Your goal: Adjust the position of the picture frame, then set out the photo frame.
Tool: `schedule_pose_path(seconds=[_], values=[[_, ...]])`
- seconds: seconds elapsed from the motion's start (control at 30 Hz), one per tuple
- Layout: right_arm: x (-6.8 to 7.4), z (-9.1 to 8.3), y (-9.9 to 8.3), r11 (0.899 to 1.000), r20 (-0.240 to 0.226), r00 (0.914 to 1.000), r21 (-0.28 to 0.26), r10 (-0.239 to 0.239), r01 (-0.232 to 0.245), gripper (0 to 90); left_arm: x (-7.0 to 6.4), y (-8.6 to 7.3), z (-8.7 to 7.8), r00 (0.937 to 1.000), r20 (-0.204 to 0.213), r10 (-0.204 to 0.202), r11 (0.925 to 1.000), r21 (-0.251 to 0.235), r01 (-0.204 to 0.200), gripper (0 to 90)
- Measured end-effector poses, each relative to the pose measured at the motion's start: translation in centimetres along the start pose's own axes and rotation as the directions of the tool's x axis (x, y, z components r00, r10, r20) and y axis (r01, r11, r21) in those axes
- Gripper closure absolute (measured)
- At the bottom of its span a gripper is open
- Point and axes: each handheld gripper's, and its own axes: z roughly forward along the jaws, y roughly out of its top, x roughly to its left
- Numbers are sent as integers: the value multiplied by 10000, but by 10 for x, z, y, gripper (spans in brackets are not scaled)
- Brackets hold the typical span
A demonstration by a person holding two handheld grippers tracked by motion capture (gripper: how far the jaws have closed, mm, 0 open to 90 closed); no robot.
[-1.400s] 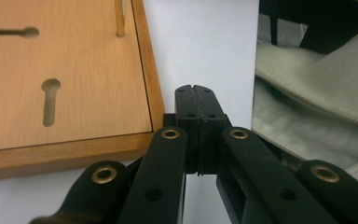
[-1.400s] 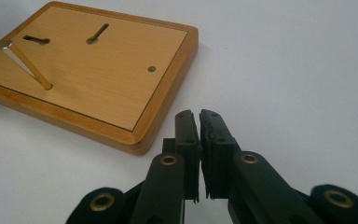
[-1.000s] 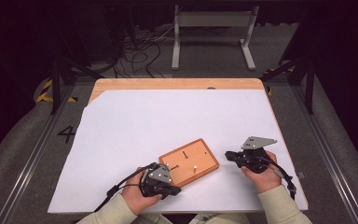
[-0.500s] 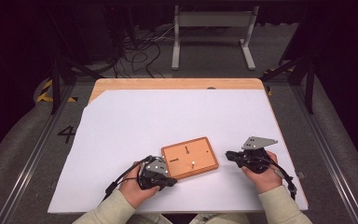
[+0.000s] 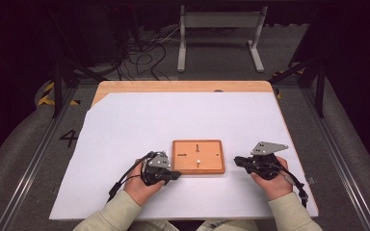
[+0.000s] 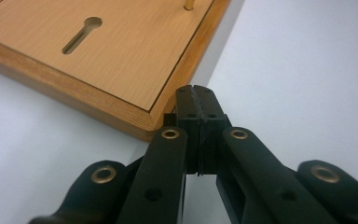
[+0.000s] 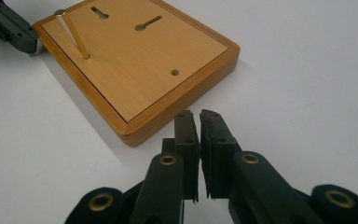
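A small wooden board (image 5: 198, 157) lies flat on the white sheet, square to the table edge. It has two keyhole slots, a small hole and a thin brass peg (image 7: 74, 33) standing in it. My left gripper (image 5: 175, 175) is shut, empty, its tips (image 6: 196, 93) against the board's near left corner (image 6: 151, 122). The right gripper (image 5: 236, 160) sits just right of the board with its jaws together on nothing, the tips (image 7: 199, 116) a short way from the board's corner (image 7: 133, 133).
The white sheet (image 5: 139, 125) covers most of a wooden tabletop (image 5: 173, 86), with free room beyond the board. Past the table's far edge are cables (image 5: 144, 53) on the floor and a grey metal stand (image 5: 219, 33).
The board has turned from a tilted pose to square with the table and shifted slightly right, with the left gripper moving along at its near left corner. The right gripper has stayed put.
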Motion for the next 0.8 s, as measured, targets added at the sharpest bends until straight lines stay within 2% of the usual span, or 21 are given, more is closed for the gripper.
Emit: schedule_pose_path(seconds=[0.07,0.13,0.2,0.3,0.4,0.5,0.6,0.73,0.8], values=[[0,0,0,10000,3,10000,-6,-1,1,860,0,-1,0,9998,98,-180,9998,-51,180,900],[0,0,0,10000,-10,10000,-9,-6,6,859,0,0,-1,10000,-50,71,10000,0,-71,900],[0,0,1,10000,-19,10000,-13,-21,21,859,-1,-1,-3,10000,30,-80,10000,-30,80,899],[0,-1,1,10000,-36,10000,-35,-44,44,857,-1,-1,-12,9990,371,-245,9988,-422,260,894],[1,0,2,9999,-86,9999,-40,-106,105,848,-3,-1,-22,9985,443,-311,9960,-820,347,819],[3,0,3,9997,-122,9996,-41,-256,256,832,-5,0,-33,9989,205,-417,9914,-1232,439,749],[7,0,7,9985,-225,9984,-145,-523,520,810,-6,-2,-41,9980,-164,-609,9859,-1574,576,619],[13,-1,12,9967,-460,9960,-318,-766,752,789,-2,-7,-52,9940,-432,-1009,9758,-1989,904,558],[15,0,13,9954,-624,9948,-567,-806,771,773,0,-8,-56,9923,-631,-1065,9734,-2103,911,532]])
